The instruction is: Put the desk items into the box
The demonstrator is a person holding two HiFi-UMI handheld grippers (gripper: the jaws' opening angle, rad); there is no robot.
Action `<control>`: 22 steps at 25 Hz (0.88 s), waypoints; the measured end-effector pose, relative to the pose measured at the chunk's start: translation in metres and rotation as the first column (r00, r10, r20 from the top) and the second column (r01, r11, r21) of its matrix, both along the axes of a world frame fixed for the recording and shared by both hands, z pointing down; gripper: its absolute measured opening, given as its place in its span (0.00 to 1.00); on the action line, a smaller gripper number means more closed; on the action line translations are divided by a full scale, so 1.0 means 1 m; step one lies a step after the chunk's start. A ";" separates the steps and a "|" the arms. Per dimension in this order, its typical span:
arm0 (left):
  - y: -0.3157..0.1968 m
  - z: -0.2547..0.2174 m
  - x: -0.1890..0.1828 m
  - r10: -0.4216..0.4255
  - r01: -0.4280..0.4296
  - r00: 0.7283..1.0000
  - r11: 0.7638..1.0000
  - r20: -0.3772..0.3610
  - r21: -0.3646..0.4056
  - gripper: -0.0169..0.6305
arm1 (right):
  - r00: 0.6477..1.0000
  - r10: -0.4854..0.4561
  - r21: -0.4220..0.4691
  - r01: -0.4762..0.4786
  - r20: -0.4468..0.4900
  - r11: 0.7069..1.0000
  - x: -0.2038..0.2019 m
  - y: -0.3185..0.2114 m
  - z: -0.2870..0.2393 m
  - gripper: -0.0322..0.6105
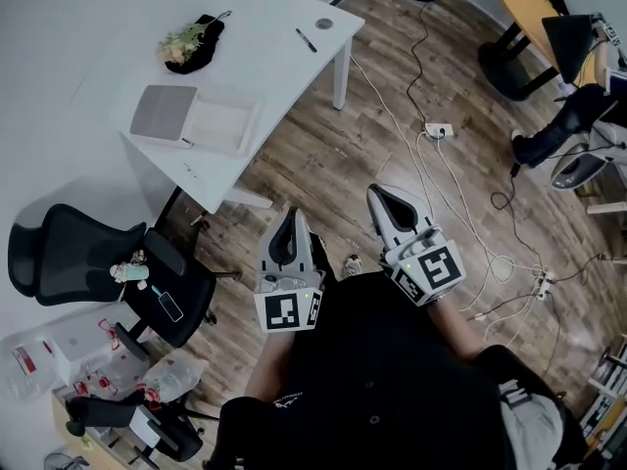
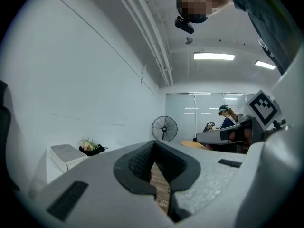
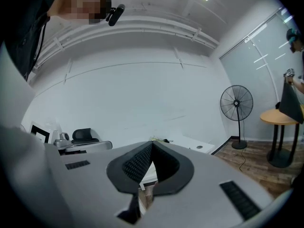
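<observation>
No word, brand or number is legible. The cubes on the left gripper and right gripper bear black-and-white square markers without letters. Red print on packets below the black chair is too small to read.

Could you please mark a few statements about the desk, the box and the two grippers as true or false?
1. The left gripper and the right gripper are both shut with nothing between their jaws. True.
2. The pen lies inside the box. False: it lies on the bare desk, apart from the box.
3. The box sits on the white desk. True.
4. The right gripper touches the desk. False: both grippers are over the wood floor, away from the desk.
</observation>
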State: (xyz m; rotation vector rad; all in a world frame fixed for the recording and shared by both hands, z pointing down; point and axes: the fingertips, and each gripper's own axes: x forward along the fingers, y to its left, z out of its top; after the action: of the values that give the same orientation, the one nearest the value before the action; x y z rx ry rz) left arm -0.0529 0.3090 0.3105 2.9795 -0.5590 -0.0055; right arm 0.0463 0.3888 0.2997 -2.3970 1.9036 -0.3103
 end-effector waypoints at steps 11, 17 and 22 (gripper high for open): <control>-0.120 -0.011 0.039 0.017 -0.017 0.999 1.000 -0.036 0.000 0.04 | 0.999 -0.027 -0.007 0.026 -0.032 1.000 0.025 -0.125 -0.013 0.05; -0.180 -0.008 0.051 0.027 -0.028 0.999 1.000 -0.031 -0.015 0.04 | 0.997 -0.058 0.020 0.059 -0.042 0.998 0.027 -0.188 -0.021 0.05; -0.224 -0.011 0.052 0.026 -0.026 0.998 1.000 -0.048 0.007 0.04 | 0.996 -0.080 0.032 0.082 -0.048 0.996 0.028 -0.238 -0.020 0.05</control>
State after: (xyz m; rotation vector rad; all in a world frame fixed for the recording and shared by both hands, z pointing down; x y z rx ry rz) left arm -0.0012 0.0853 0.2999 2.9839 -0.5158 -0.0772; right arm 0.0740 0.1512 0.2801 -2.3304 2.0129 -0.2263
